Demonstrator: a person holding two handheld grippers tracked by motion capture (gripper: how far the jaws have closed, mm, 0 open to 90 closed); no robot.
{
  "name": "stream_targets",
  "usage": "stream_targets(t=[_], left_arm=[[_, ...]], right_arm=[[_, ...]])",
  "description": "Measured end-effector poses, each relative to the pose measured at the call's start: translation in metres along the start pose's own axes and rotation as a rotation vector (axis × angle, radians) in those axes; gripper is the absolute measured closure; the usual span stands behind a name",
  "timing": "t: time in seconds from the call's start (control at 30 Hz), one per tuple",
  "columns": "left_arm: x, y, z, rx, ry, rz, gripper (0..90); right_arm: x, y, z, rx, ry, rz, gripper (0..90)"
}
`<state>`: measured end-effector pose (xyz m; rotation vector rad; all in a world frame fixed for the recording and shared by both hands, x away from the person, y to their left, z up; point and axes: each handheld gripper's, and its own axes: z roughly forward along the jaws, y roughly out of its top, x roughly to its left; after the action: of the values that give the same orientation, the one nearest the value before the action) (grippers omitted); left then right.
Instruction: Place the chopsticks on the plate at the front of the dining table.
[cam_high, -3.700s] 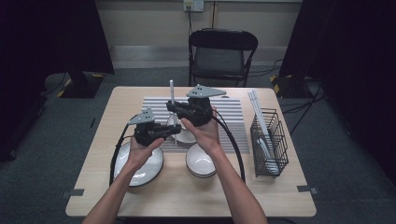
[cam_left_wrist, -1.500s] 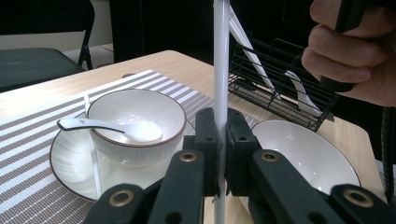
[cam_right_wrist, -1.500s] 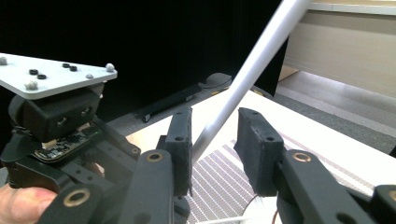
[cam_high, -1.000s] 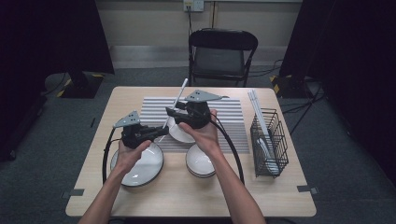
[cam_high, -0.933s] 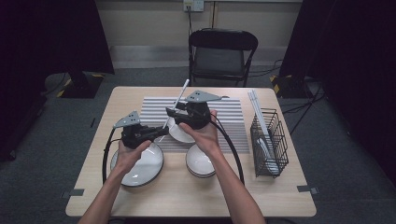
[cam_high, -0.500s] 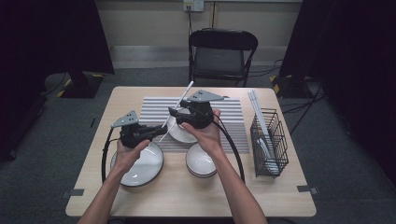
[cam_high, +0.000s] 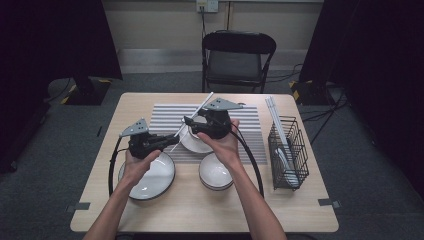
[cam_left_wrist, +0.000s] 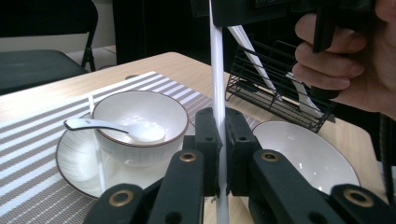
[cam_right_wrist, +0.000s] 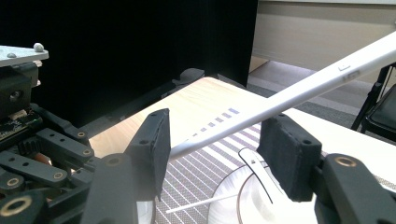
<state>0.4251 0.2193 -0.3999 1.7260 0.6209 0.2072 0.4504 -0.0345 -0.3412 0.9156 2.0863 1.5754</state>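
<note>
A white chopstick (cam_high: 200, 106) slants up and away over the striped mat. My left gripper (cam_high: 167, 140) is shut on its lower end; in the left gripper view the chopstick (cam_left_wrist: 217, 88) rises straight up from between the pressed pads (cam_left_wrist: 205, 135). My right gripper (cam_high: 190, 121) stands higher along it. Its jaws have just been opening, and the chopstick (cam_right_wrist: 299, 91) passes loose through the wide gap between them (cam_right_wrist: 219, 147). Below sits a white bowl (cam_left_wrist: 140, 116) with a white spoon (cam_left_wrist: 112, 127) on a saucer (cam_left_wrist: 70, 161).
A second thin white chopstick (cam_right_wrist: 201, 203) lies on the saucer by the bowl. An empty bowl (cam_high: 216, 172) and a flat plate (cam_high: 150, 179) sit near the front. A black wire basket (cam_high: 289, 150) holding white utensils stands at the right. A chair (cam_high: 239, 57) is behind the table.
The right gripper's jaws have spread apart off the chopstick. The chopstick, upright earlier, now leans up and to the right. The left gripper has stayed put, still clamped on it.
</note>
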Motion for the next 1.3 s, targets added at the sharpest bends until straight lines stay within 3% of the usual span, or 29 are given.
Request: stream_targets(t=[0.4,0.7,0.77,1.07,1.3], left_arm=[[-0.002,0.000,0.004,0.012,-0.006,0.004,86.1],[-0.001,-0.001,0.002,0.020,0.008,0.003,86.1],[-0.002,-0.001,0.004,0.022,0.009,0.011,86.1],[-0.001,0.000,0.001,0.001,0.013,0.004,86.1],[0.000,-0.001,-0.001,0.006,0.013,0.007,86.1]], right_arm=[[-0.006,-0.005,-0.005,-0.003,-0.004,0.026,36.8],[-0.007,-0.010,-0.006,0.012,-0.014,0.021,37.9],[-0.008,-0.009,-0.005,-0.006,-0.004,0.052,37.0],[-0.007,-0.006,0.002,0.002,-0.042,0.044,37.3],[-0.007,-0.011,0.003,0.007,-0.036,0.049,35.7]])
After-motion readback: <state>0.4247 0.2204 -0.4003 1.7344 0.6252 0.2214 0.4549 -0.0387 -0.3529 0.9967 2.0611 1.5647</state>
